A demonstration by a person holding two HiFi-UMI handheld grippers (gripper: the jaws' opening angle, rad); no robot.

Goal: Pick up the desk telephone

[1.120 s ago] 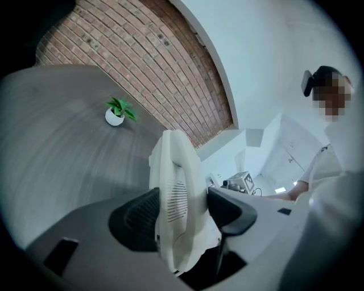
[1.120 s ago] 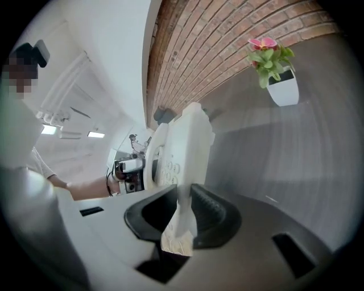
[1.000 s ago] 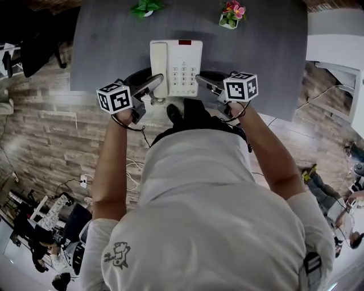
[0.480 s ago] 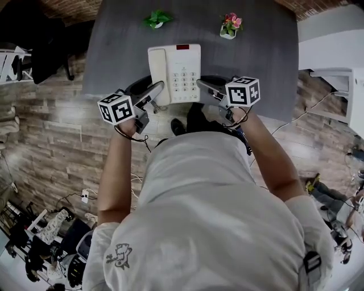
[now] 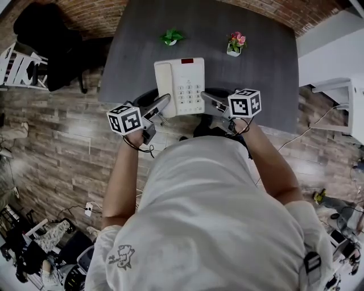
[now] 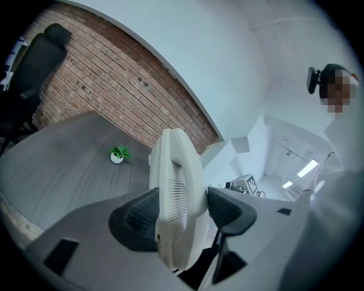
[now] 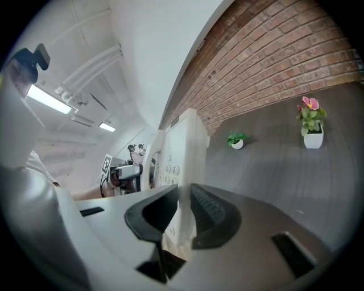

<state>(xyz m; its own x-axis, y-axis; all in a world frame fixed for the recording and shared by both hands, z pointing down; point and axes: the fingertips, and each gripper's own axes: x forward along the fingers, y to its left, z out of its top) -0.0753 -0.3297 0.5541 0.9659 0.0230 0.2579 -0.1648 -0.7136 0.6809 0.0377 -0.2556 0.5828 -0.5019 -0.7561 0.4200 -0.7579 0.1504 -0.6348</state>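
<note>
**Telephone comes up off the desk in a two-handed grip**

Past our white shirt [image 5: 210, 216] and both forearms, the desk telephone [image 5: 183, 85] sits higher than it did a second ago. Then it lay on the near edge of the grey table [image 5: 267, 85]. Now it hangs between the two grippers over that same edge, and both marker cubes have risen with it.

The hold itself has not changed. The left gripper [image 5: 164, 102] clamps its ribbed pads on the thick side that carries the handset [image 5: 163, 82], its jaws spread wide around the casing. The right gripper [image 5: 205, 98] pinches the thin right edge of the telephone, its jaws much closer together.

The telephone's long axis runs straight away from us. The keypad [image 5: 188, 91] faces up, and the short end with the red window [image 5: 186, 61] points at the far brick wall [image 5: 170, 8]. The handset lies along the left side, parallel to that axis.

Beyond the telephone and well apart from it, two small white pots stand on the far part of the table. One is a green plant [image 5: 171, 38] slightly to the left, the other a pink-flowered plant [image 5: 235, 44] to the right. A black office chair [image 5: 45, 42] stands off the table's left corner on the wood-plank floor [image 5: 62, 148].
</note>
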